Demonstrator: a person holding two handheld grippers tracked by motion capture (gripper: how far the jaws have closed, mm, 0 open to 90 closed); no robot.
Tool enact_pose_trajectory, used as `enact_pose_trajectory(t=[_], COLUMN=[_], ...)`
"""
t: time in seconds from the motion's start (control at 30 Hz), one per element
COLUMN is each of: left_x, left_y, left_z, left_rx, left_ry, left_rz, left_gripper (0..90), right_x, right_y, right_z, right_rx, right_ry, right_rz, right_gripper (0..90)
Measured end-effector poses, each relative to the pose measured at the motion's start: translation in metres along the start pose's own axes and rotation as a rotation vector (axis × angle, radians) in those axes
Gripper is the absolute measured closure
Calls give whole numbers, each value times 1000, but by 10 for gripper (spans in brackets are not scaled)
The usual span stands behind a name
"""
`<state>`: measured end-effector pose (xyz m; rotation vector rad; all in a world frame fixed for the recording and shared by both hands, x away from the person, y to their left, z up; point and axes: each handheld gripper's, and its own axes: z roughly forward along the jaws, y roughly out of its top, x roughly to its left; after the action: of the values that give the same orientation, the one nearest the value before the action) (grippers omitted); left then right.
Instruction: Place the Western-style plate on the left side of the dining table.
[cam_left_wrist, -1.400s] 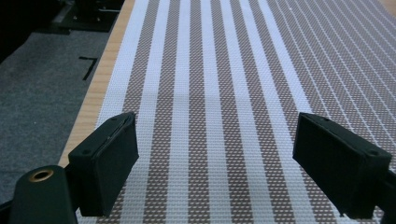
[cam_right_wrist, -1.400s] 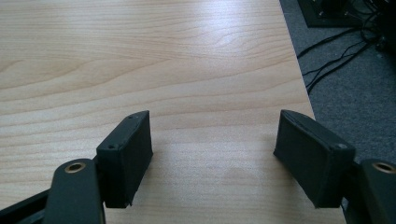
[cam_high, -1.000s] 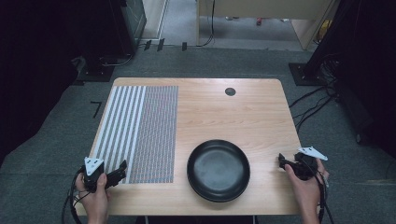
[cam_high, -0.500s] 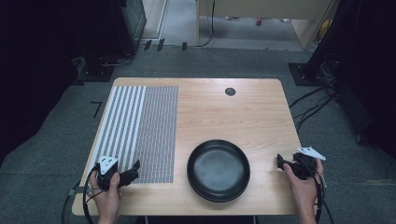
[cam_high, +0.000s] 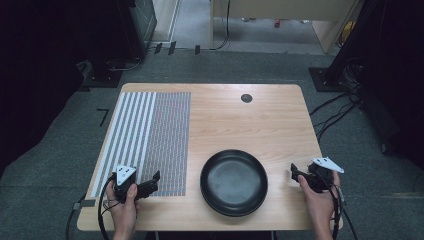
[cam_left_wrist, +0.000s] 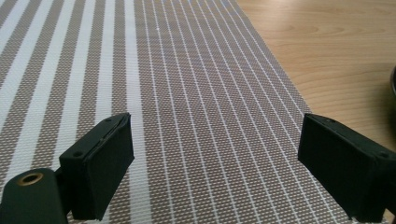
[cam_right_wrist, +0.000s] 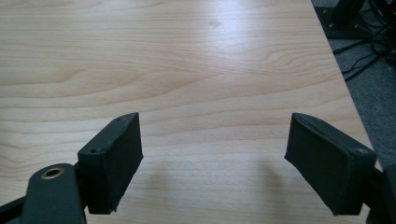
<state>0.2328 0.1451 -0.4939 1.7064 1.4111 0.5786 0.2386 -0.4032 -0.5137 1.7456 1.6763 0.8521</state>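
- One worktop (cam_high: 240, 125), pale wood, stands on grey carpet; its far half and the stretch between mat and right edge are bare apart from a small dark round cap (cam_high: 246, 98) near the far edge.
- One striped mat (cam_high: 150, 135) lies flat along the worktop's left side, wide white bands on its left part, fine lines on its right part; its near edge stops short of the worktop's near edge.
- One black plate (cam_high: 233, 182) sits empty near the near edge, just right of the mat and apart from it, between the two hands.
- Two hand-held grippers, one per hand. The left hand-held gripper (cam_high: 152, 181) hovers low over the mat's near right corner, pointing toward the plate; in its own view the jaws stand wide apart with only mat between them, gripping nothing.
- The right hand-held gripper (cam_high: 294, 172) is at the worktop's right edge, just right of the plate and not touching it; its jaws gape wide over bare wood, holding nothing.
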Motion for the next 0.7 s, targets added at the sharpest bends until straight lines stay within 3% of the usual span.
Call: enact_pose_trajectory(t=[0.47,0.7], left_x=[-22,-30], left_y=[0,0], left_z=[8,10], left_rx=[17,20], left_ry=[-38,-64], left_rz=[2,-11], left_gripper=[127,132], right_x=[30,46], right_y=[-2,-8], right_z=[-21,-30], right_rx=[-55,-69], right_ry=[65,107], right_rz=[9,12], right_gripper=[206,283])
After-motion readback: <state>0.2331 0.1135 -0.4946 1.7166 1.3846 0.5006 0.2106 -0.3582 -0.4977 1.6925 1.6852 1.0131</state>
